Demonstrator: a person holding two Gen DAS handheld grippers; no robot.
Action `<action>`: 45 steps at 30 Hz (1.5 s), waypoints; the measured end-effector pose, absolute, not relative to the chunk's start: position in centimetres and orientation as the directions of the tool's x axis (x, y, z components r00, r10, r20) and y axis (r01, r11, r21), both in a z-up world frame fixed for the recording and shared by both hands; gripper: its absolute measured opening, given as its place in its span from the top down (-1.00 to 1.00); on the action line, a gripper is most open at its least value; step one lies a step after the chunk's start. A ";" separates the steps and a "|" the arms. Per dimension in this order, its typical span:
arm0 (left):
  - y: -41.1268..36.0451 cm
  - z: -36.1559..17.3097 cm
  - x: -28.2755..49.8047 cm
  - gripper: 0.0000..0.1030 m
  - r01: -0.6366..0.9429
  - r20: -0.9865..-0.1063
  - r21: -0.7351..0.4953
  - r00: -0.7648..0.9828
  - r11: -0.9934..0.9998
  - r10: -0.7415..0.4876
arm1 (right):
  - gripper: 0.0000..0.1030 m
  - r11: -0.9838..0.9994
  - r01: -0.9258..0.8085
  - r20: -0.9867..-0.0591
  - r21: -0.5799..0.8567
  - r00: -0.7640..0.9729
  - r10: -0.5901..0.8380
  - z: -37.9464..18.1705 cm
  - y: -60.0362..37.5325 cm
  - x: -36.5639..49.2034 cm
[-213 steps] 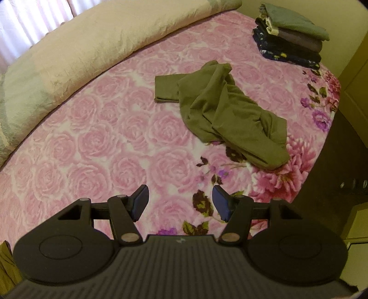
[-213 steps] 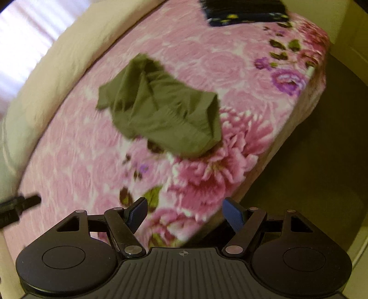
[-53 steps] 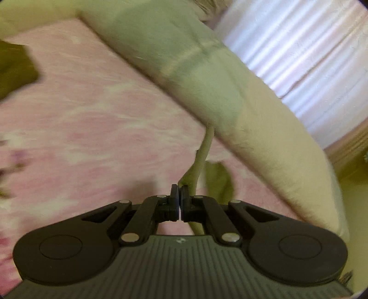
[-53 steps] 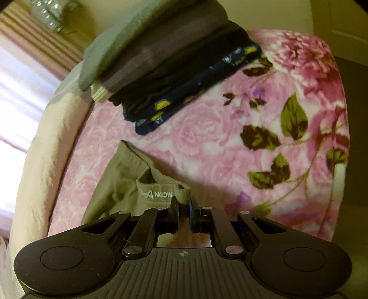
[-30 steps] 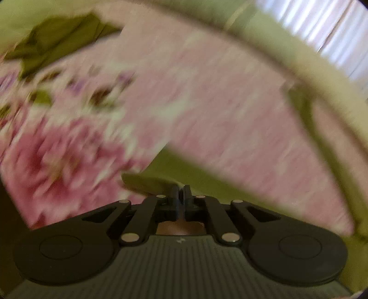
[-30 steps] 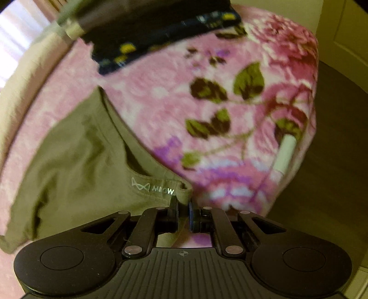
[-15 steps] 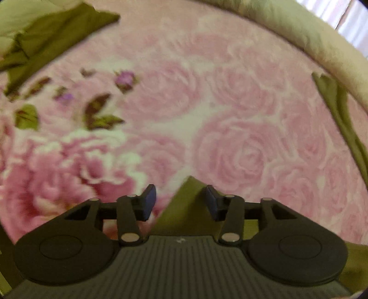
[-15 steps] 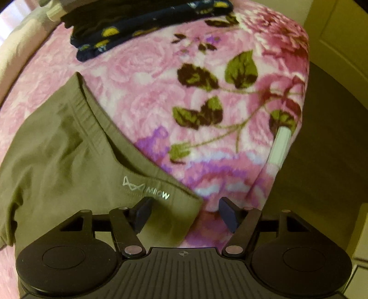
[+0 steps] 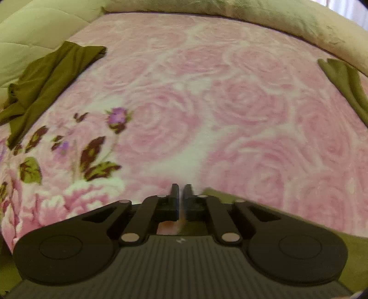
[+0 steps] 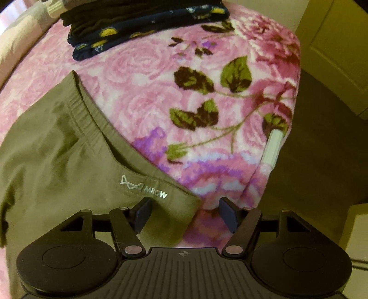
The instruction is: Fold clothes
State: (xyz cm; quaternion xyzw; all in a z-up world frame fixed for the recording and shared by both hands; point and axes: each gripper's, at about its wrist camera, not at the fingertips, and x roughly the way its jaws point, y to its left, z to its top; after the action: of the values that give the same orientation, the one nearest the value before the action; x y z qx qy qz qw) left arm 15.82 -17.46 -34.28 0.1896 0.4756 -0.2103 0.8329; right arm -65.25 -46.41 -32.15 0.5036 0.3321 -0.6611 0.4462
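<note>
Olive-green trousers (image 10: 57, 149) lie spread on the pink floral bedspread (image 10: 161, 76), the waistband with a silver "MIIOW" logo (image 10: 143, 187) near the bed's front edge. My right gripper (image 10: 185, 214) is open, its jaws over the waistband corner, not gripping it. My left gripper (image 9: 181, 197) is shut; the olive cloth (image 9: 230, 195) lies just beside and under the fingers, and whether it is pinched is hidden. Other parts of the garment show at far left (image 9: 46, 76) and far right (image 9: 347, 85) of the left wrist view.
A stack of folded clothes (image 10: 142, 27) sits at the far end of the bed. A cream duvet (image 9: 276, 13) runs along the back of the bedspread (image 9: 207, 103). Dark floor (image 10: 322, 138) lies past the bed edge, with a cabinet (image 10: 340, 46) beyond.
My left gripper, open half a second ago over the cloth corner, has shut. My right gripper let go of the waistband about half a second ago and stays open. The trousers now lie flat.
</note>
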 end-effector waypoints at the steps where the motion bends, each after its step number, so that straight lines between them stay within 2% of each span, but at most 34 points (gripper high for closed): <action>1: -17.2 -33.8 16.1 0.84 0.485 -0.867 0.116 0.475 0.867 -0.150 | -0.32 -0.367 0.930 -0.960 -0.006 -0.109 -0.258 -31.9 -46.5 -65.1; 4: -17.0 -31.8 16.9 0.63 0.376 -0.839 0.086 0.527 0.923 -0.137 | -0.32 -0.340 0.939 -0.940 -0.055 -0.164 -0.298 -30.6 -47.0 -64.9; 7: -19.2 -30.5 17.7 0.56 0.400 -0.843 0.047 0.507 0.915 -0.178 | -0.32 -0.323 0.945 -0.918 -0.054 -0.174 -0.357 -29.0 -48.0 -64.7; 9: -22.0 -30.0 17.6 0.32 0.454 -0.845 0.016 0.482 0.891 -0.231 | -0.32 -0.327 0.945 -0.909 -0.010 -0.144 -0.391 -28.3 -48.8 -64.5; 13: -29.0 -30.8 17.4 0.27 0.541 -0.852 -0.108 0.382 0.834 -0.357 | -0.32 -0.330 0.938 -0.907 0.107 -0.044 -0.419 -28.4 -51.2 -63.8; 17: -37.4 -32.5 17.7 0.27 0.578 -0.838 -0.226 0.296 0.784 -0.459 | -0.32 -0.304 0.946 -0.904 0.115 -0.027 -0.426 -29.5 -54.2 -62.0; 20: -43.3 -33.8 18.6 0.26 0.581 -0.827 -0.283 0.256 0.763 -0.501 | -0.32 -0.297 0.947 -0.900 0.121 -0.021 -0.436 -29.8 -55.6 -61.1; 23: -47.5 -35.4 19.7 0.16 0.542 -0.831 -0.324 0.229 0.775 -0.508 | -0.32 -0.306 0.945 -0.899 0.118 -0.029 -0.438 -30.1 -56.3 -60.7; 26: -49.8 -37.0 20.8 0.23 0.480 -0.825 -0.354 0.243 0.802 -0.510 | -0.32 -0.343 0.934 -0.906 0.104 -0.054 -0.420 -30.7 -56.6 -60.9; 27: -50.3 -37.1 20.9 0.68 0.475 -0.814 -0.369 0.250 0.799 -0.524 | -0.32 -0.357 0.929 -0.911 0.097 -0.062 -0.409 -31.1 -56.6 -60.9; 28: -50.6 -36.9 20.9 1.00 0.501 -0.806 -0.385 0.227 0.775 -0.547 | -0.32 -0.369 0.925 -0.915 0.091 -0.068 -0.398 -31.3 -56.5 -60.9; 29: -50.8 -36.7 20.7 1.00 0.525 -0.798 -0.394 0.211 0.754 -0.564 | -0.32 -0.377 0.922 -0.918 0.087 -0.073 -0.390 -31.5 -56.4 -60.8; 32: -49.8 -33.4 19.9 1.00 0.559 -0.750 -0.369 0.294 0.743 -0.593 | -0.32 -0.391 0.917 -0.924 0.078 -0.081 -0.373 -32.1 -56.2 -60.2; 37: -46.3 -24.8 19.3 1.00 0.575 -0.583 -0.297 0.522 0.762 -0.622 | -0.32 -0.375 0.924 -0.923 0.076 -0.077 -0.377 -32.1 -57.1 -58.6; 38: -46.3 -24.3 19.2 0.94 0.601 -0.577 -0.257 0.533 0.757 -0.619 | -0.32 -0.365 0.927 -0.921 0.079 -0.072 -0.383 -32.0 -57.4 -58.3; 40: -46.8 -25.0 19.1 0.85 0.635 -0.626 -0.115 0.551 0.764 -0.552 | -0.32 -0.347 0.934 -0.919 0.089 -0.058 -0.391 -32.0 -58.0 -57.7; 42: -46.9 -27.8 19.9 0.51 0.635 -0.702 0.010 0.554 0.772 -0.447 | -0.32 -0.332 0.938 -0.917 0.103 -0.040 -0.397 -32.1 -58.5 -57.2; 44: -46.1 -30.7 21.2 0.55 0.576 -0.763 0.109 0.571 0.810 -0.304 | -0.32 -0.314 0.943 -0.914 0.114 -0.024 -0.405 -32.1 -58.8 -56.8; 45: -45.3 -31.7 21.8 0.55 0.530 -0.787 0.109 0.562 0.841 -0.252 | -0.32 -0.300 0.947 -0.912 0.115 -0.019 -0.409 -32.0 -58.8 -56.7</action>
State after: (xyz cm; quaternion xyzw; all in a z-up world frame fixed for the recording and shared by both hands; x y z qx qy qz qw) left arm 21.84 -45.34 -31.71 0.1694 0.4098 -0.2255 0.8675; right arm -56.70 -58.84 -32.05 0.4710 0.2852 -0.6544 0.5181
